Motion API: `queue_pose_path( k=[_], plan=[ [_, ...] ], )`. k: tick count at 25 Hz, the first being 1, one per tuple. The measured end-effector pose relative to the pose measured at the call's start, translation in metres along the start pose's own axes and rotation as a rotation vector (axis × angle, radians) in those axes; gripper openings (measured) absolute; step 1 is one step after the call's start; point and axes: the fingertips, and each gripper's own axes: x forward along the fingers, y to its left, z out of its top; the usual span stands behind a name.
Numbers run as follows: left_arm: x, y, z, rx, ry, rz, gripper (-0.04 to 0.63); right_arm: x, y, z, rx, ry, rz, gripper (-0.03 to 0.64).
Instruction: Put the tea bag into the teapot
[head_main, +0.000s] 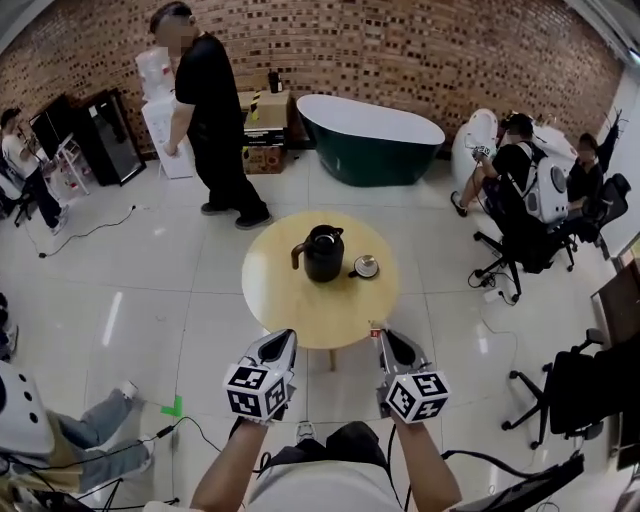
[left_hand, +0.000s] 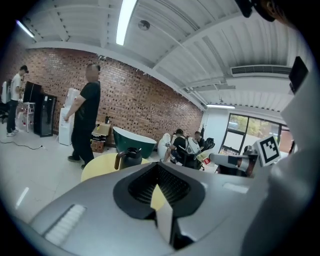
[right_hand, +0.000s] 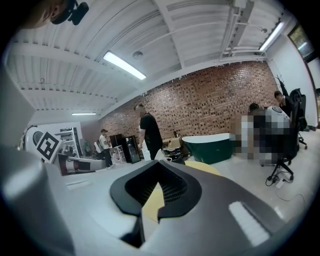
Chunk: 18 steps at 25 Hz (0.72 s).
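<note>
My left tool (head_main: 283, 338) and right tool (head_main: 384, 337) both have their jaws together with nothing between them, and they hover at the surface's (head_main: 285, 300) 6 o'clock edge. At 12 o'clock from them stands the teapot (head_main: 324, 256), mid-surface, with a dish (head_main: 365, 267) at its 3 o'clock. I cannot make out the tea bag.

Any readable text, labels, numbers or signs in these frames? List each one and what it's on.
No readable text in any view.
Left marker cube and right marker cube: black-and-white square patterns, no words or numbers.
Cardboard box by the brick wall: any print is too small to read.
Teapot: no label visible.
</note>
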Motion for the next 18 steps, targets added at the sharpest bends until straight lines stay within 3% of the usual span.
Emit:
queue_pose_path(
  k=[10,18],
  plan=[
    [0.052,0.000,0.040,-0.001,-0.042,0.051,0.012,0.080,-0.052,0.067,-0.140,0.029,0.095,0.002],
    [0.085,0.017,0.067,-0.009,-0.060,0.098,0.012,0.167,-0.056,0.093,-0.246,0.106,0.205,0.002]
  ],
)
